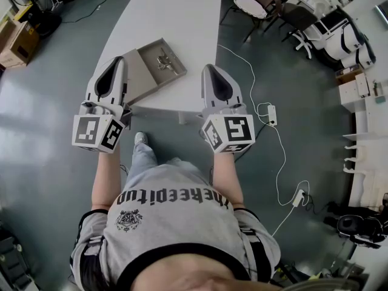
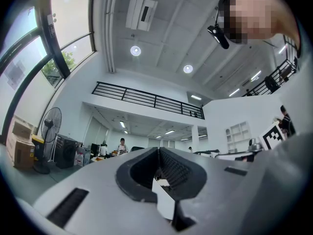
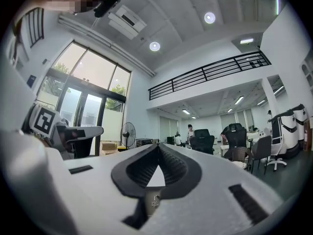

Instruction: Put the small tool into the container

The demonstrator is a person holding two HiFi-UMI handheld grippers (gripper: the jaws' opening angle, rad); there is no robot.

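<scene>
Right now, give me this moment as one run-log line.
left gripper: shut, empty | right gripper: shut, empty | small tool: lying in gray container | gray container: on white table

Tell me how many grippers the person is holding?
2. The left gripper is at the grey container's left end; the right gripper is over the table's near right edge. None seems hidden.

Matt white table (image 1: 176, 17), shiny metal small tool (image 1: 163, 61), glossy grey floor (image 1: 36, 120)
</scene>
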